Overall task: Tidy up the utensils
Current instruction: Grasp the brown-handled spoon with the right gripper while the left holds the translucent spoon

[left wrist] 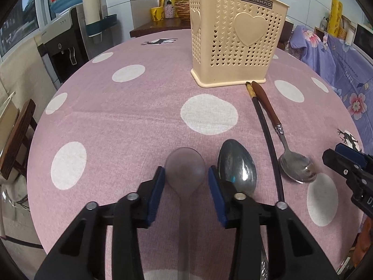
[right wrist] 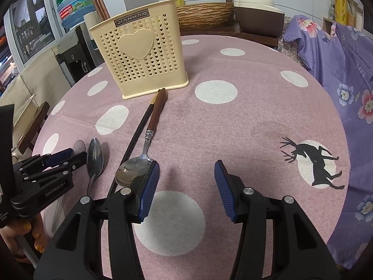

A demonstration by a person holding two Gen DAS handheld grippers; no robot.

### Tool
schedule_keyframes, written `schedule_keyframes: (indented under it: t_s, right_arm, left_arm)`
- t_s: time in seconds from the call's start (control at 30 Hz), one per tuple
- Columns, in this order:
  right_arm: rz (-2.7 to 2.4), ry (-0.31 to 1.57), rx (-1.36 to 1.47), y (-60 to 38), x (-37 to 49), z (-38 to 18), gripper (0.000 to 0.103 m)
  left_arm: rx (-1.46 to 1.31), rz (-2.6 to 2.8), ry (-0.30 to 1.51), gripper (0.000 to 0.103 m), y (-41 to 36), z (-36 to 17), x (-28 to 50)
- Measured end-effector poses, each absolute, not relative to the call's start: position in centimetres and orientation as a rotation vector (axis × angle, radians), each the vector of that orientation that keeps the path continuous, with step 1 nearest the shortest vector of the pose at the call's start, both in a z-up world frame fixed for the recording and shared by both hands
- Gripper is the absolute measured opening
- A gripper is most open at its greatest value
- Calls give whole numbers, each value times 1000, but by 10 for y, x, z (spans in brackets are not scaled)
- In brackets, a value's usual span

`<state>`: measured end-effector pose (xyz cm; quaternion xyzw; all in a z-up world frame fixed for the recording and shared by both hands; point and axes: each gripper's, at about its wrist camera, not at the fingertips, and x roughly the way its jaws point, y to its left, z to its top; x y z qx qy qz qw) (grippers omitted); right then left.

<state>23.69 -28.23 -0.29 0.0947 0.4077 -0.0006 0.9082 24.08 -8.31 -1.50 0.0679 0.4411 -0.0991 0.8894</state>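
Chopsticks [right wrist: 100, 5] stand in the cream holder [left wrist: 235, 39]; at its 6 o'clock, a translucent spoon [left wrist: 185, 170], steel spoon [left wrist: 236, 165], wooden-handled spoon [left wrist: 296, 165] and black chopstick [left wrist: 268, 135] remain. The left gripper [left wrist: 185, 184] is apart around the translucent spoon; the right gripper [right wrist: 186, 186] is apart, empty.

Cream perforated plastic utensil holder [left wrist: 235, 39] standing upright; before it lying flat, translucent plastic spoon [left wrist: 185, 171], steel spoon [left wrist: 236, 165], black chopstick [left wrist: 268, 135], and brown-handled steel spoon [left wrist: 296, 165].

A: Left gripper [left wrist: 185, 182]: black plastic linkage arms, silver round pivot screws, ribbed blue pads on the jaws.

B: Right gripper [right wrist: 186, 186]: same build. At nine o'clock in the right wrist view, white lettering runs along the left gripper's black body.

A: Hand [right wrist: 25, 238] at seven o'clock?

B: Glittery yellow polish on the fingernails.
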Motion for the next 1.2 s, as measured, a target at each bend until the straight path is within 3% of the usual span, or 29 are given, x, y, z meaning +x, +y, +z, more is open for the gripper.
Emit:
schedule_keyframes:
  t_s: [0.4, 0.57, 0.8, 1.2]
  right_arm:
    - [81, 913, 161, -259, 299, 4, 49]
    - [49, 955, 158, -252, 337, -1, 33]
    - [-5, 1009, 133, -246, 365, -10, 21]
    - [-67, 1027, 137, -243, 385, -9, 17]
  left_arm:
    - [76, -237, 931, 36, -79, -13, 245]
    - [79, -239, 930, 36, -80, -13, 245]
    - [73, -246, 930, 36, -79, -13, 245]
    - [67, -248, 934, 36, -81, -13, 246]
